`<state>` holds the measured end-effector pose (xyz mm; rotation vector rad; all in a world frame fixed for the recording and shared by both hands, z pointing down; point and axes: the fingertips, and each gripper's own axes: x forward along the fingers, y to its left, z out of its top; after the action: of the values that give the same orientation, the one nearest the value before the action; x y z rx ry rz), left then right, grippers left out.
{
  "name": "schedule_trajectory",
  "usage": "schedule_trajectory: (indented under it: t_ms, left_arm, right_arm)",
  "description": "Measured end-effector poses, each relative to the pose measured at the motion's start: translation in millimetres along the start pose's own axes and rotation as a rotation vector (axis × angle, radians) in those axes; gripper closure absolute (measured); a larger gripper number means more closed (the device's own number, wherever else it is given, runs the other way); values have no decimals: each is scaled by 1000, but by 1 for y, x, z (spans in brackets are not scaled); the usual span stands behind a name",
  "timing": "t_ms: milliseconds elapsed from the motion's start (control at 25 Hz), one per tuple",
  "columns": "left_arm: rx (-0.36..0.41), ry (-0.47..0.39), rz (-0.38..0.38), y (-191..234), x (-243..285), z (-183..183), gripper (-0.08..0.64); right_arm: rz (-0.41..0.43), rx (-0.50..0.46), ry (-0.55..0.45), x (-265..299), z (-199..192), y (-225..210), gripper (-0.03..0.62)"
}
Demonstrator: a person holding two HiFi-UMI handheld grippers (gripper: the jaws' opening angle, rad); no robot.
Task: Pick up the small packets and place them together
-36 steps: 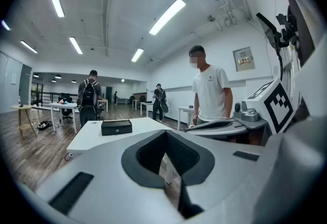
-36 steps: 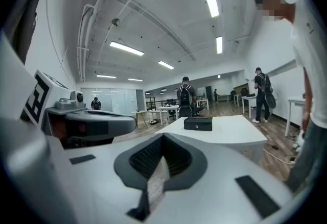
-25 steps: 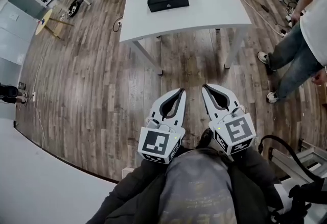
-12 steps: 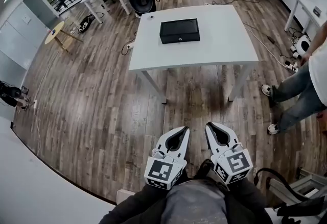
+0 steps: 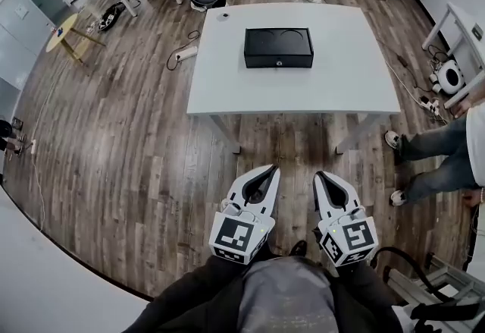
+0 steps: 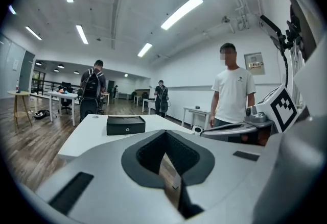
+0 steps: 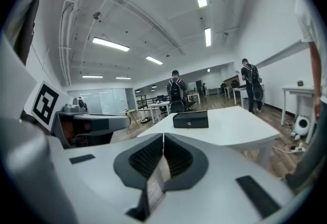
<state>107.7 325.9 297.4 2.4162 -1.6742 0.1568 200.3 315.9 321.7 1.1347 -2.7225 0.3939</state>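
Jaws on the left gripper (image 5: 271, 170) and right gripper (image 5: 320, 174) meet at the tips, both empty, over floor (image 5: 136, 157) well short of the tabletop (image 5: 227, 89). No packets show; a black box (image 5: 278, 48) lies there, perhaps holding them. Best step closer first, grippers level, before parting either.

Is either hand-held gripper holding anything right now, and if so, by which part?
Nothing is held. The left hand-held gripper and the right hand-held gripper both have their jaws together and empty, short of the white table with the black box.
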Motion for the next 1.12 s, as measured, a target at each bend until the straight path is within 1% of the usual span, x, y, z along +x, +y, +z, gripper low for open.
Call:
schedule_trajectory:
  t_ms: [280, 440, 560, 840, 1000, 1120]
  left_arm:
    - [-14, -9, -40, 81, 44, 18, 558]
    - [-10, -8, -83, 111, 59, 28, 558]
    - [-12, -7, -97, 131, 64, 30, 558]
    - [-33, 23, -130, 147, 86, 24, 558]
    - [-23, 43, -138, 148, 101, 21, 558]
    - [-12, 56, -127, 151, 116, 25, 558]
  right_arm:
    - [-51, -25, 15, 91, 33, -11, 588]
    - [-86, -42, 1, 130, 57, -11, 588]
    - [-104, -67, -3, 150, 67, -9, 588]
    - [-139, -74, -7, 171, 77, -22, 588]
    - [-155, -81, -28, 180, 85, -38, 588]
    - [-166, -94, -38, 193, 92, -55, 588]
